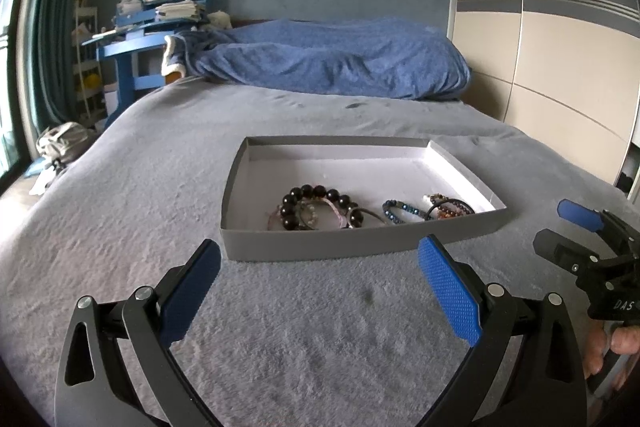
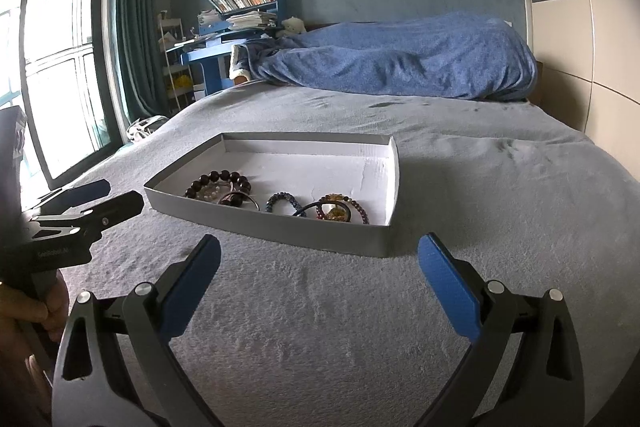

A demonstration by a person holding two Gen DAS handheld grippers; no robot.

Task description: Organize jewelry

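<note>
Both tools spread and empty; tray of bracelets lies straight ahead on the bed.

Left tool [image 1: 320, 291] faces the grey tray [image 1: 320, 249] head-on, black bead bracelet [image 1: 316, 207] at its near-left; right tool [image 2: 320, 291] sits off the tray's right corner, nearer the amber-and-purple bracelets [image 2: 340, 209]. Tray's long axis runs left-right across both views; neither tool touches it.

A matt grey cardboard tray [image 1: 320, 247], white inside, lies on the bed's [image 1: 280, 327] nubby fleece cover; glossy dark beads [image 1: 316, 193]; the tongs' pads [image 1: 450, 291] are textured blue plastic.
</note>
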